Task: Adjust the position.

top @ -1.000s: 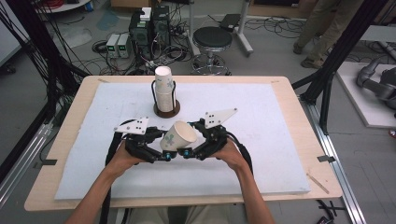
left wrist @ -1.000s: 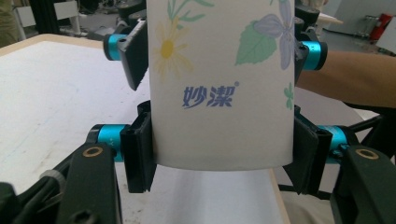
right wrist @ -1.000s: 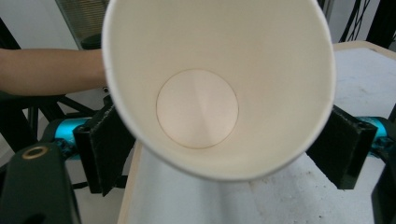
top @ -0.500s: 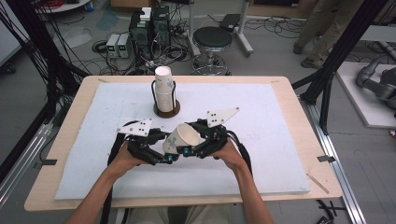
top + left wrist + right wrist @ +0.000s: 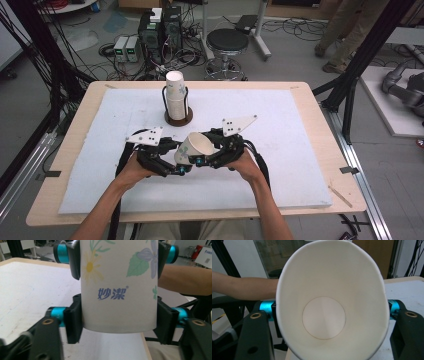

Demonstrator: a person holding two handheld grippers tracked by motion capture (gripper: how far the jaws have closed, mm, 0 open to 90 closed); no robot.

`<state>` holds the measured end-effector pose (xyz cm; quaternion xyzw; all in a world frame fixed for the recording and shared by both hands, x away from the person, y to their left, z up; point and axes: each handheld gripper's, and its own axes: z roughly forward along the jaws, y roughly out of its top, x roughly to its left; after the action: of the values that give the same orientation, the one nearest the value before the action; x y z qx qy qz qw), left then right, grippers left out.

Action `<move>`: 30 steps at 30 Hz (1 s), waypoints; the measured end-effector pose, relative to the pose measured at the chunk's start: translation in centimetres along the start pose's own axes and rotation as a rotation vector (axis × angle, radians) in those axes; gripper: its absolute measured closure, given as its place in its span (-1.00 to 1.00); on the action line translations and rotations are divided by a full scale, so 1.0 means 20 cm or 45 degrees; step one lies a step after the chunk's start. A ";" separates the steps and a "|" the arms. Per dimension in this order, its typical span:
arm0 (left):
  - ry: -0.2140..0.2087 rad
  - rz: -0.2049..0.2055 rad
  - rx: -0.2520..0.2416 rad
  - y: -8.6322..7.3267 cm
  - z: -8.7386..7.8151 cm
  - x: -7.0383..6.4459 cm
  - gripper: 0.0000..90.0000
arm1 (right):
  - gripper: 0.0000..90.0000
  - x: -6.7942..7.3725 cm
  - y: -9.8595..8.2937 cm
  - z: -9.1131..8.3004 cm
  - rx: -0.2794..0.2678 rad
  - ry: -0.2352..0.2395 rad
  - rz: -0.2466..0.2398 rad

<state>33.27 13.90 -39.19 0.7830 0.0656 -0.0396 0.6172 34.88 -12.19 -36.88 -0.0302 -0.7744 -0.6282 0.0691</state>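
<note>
A white paper cup (image 5: 196, 147) with a flower print is held tilted above the white mat (image 5: 280, 150), its mouth facing up and to the right. My left gripper (image 5: 176, 168) is shut on the cup's lower part (image 5: 117, 307). My right gripper (image 5: 206, 159) is shut on the cup nearer its rim. In the left gripper view my left gripper (image 5: 117, 323) clamps the cup near its base, and the right gripper's pads (image 5: 74, 257) press higher up. The right gripper view looks straight into the empty cup (image 5: 324, 317), with my right gripper (image 5: 332, 311) on both sides.
A stack of paper cups (image 5: 175, 95) stands in a wire holder on a round brown base (image 5: 178, 120) behind the grippers. The wooden table's edge (image 5: 330, 150) frames the mat. A stool (image 5: 227, 42) and electronics boxes (image 5: 160, 25) sit on the floor beyond.
</note>
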 end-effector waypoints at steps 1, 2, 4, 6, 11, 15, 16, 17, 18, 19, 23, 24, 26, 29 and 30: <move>0.046 -0.026 0.017 0.00 0.01 0.00 -0.49 | -0.25 0.00 0.00 0.00 -0.001 0.001 0.001; 0.066 -0.048 0.024 0.00 0.01 0.01 -0.76 | -0.26 0.00 0.00 0.00 -0.008 -0.003 0.002; 0.062 -0.078 0.034 -0.01 0.01 0.02 -0.91 | -0.26 0.00 0.00 -0.01 -0.009 -0.008 0.004; 0.083 -0.085 0.040 -0.01 0.00 0.02 -0.96 | -0.26 0.00 0.00 -0.01 -0.002 -0.011 0.004; 0.106 -0.088 0.077 -0.01 -0.02 0.02 -0.96 | -0.26 0.00 0.01 -0.02 -0.001 -0.018 0.005; 0.150 -0.089 0.080 -0.01 -0.04 0.02 -0.96 | -0.26 0.00 0.01 -0.02 0.003 -0.030 0.005; 0.159 -0.090 0.075 -0.01 -0.05 0.02 -0.96 | -0.26 0.00 0.01 -0.02 0.006 -0.039 0.005; 0.183 -0.085 0.088 -0.01 -0.06 0.01 -0.96 | -0.26 0.00 0.01 -0.03 0.012 -0.044 0.007; 0.203 -0.081 0.093 -0.02 -0.07 0.01 -0.96 | -0.26 0.00 0.01 -0.03 0.017 -0.052 0.010; 0.214 -0.082 0.093 -0.02 -0.08 0.01 -0.96 | -0.26 0.00 0.01 -0.03 0.019 -0.065 0.008; 0.259 -0.097 0.084 -0.05 -0.13 0.00 -0.96 | -0.27 -0.01 0.01 -0.04 0.026 -0.092 0.015; 0.271 -0.092 0.094 -0.06 -0.14 0.00 -0.96 | -0.27 -0.01 0.01 -0.04 0.026 -0.098 0.021; 0.294 -0.093 0.112 -0.08 -0.16 0.00 -0.96 | -0.27 -0.01 0.01 -0.05 0.022 -0.106 0.021; 0.365 -0.100 0.112 -0.11 -0.20 -0.02 -0.96 | -0.27 -0.01 0.01 -0.05 0.032 -0.122 0.027; 0.397 -0.103 0.109 -0.13 -0.21 -0.02 -0.96 | -0.27 -0.01 0.01 -0.06 0.034 -0.131 0.026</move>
<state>32.35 18.56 -40.64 0.8020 0.1903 0.0547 0.5636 35.22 -13.22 -36.52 -0.0695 -0.7848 -0.6148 0.0361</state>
